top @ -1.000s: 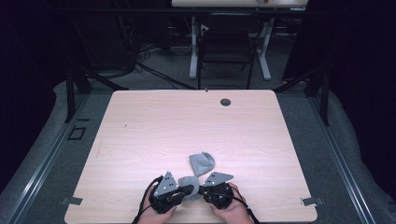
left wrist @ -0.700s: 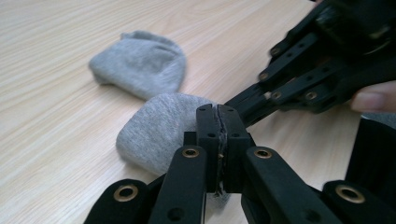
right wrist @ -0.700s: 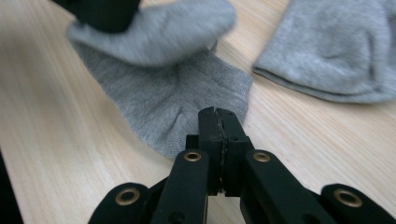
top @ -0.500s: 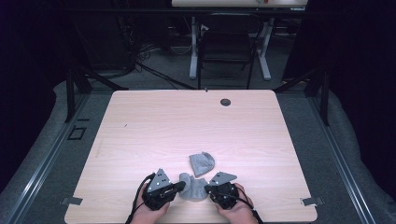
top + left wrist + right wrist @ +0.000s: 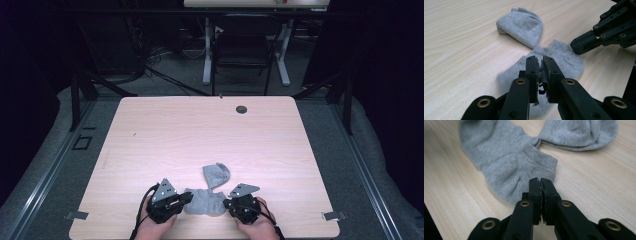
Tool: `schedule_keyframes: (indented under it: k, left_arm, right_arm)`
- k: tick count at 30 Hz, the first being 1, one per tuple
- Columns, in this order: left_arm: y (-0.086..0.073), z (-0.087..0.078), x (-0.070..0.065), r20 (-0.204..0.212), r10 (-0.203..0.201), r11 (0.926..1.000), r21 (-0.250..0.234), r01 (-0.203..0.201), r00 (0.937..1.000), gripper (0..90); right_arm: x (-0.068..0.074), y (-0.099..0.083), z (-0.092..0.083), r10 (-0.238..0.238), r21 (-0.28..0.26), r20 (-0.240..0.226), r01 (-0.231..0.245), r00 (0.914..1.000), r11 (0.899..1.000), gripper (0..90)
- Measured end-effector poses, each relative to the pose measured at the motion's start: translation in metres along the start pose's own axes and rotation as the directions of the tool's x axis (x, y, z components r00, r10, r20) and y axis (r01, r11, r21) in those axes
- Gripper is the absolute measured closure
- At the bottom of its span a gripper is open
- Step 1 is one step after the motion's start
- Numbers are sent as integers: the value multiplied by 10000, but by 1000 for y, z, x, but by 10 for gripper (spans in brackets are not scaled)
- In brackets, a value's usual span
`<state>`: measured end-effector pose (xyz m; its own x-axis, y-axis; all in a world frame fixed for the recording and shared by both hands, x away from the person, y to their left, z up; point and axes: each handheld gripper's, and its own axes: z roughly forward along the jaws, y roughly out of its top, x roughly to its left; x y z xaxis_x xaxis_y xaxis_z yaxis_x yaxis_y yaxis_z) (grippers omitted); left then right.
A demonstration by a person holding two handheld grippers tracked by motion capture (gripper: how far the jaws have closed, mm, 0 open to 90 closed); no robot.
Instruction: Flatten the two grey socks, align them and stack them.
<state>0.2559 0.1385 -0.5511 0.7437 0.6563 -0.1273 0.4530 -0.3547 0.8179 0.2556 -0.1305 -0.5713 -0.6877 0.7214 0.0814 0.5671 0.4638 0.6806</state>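
Two grey ankle socks lie near the table's front edge. The near sock (image 5: 204, 201) lies flat between my grippers, and the far sock (image 5: 216, 174) touches its back edge. My left gripper (image 5: 189, 198) is at the near sock's left end. In the left gripper view its jaws (image 5: 539, 60) hover over that sock (image 5: 566, 57), parted by a narrow gap after just opening, with nothing pinched. My right gripper (image 5: 226, 203) is at the right end. Its jaws (image 5: 540, 180) have also just opened to a thin slit, just short of the sock's cuff (image 5: 506, 162).
The light wooden table (image 5: 200, 130) has a round cable hole (image 5: 241, 109) near its far edge. The far sock (image 5: 524, 25) is folded over. The right gripper's black jaw (image 5: 584, 45) reaches over the near sock's cuff. A chair and desk legs stand beyond the table.
The two grippers have drawn slightly apart, and the near sock now lies spread flat between them. Both grippers' jaws have let it go.
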Motion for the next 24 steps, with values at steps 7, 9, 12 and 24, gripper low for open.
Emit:
schedule_keyframes:
  k: [7,9,12,24]
  left_arm:
    - [0,9,3,-120,150,9994,307,-147,9998,820]
    - [-2,13,5,-250,218,9983,539,-204,9995,827]
    - [-7,17,11,-523,201,9962,852,-156,9984,840]
    - [-17,18,19,-630,8,9886,1504,87,9980,875]
  right_arm:
    - [-5,8,0,-157,-937,-158,142,9998,9955,827]
    - [-6,10,5,-290,-933,-208,270,9994,9953,816]
    - [-6,9,12,-458,-755,-203,442,9987,9962,815]
    - [-7,6,13,-430,-332,-67,427,9991,9985,853]
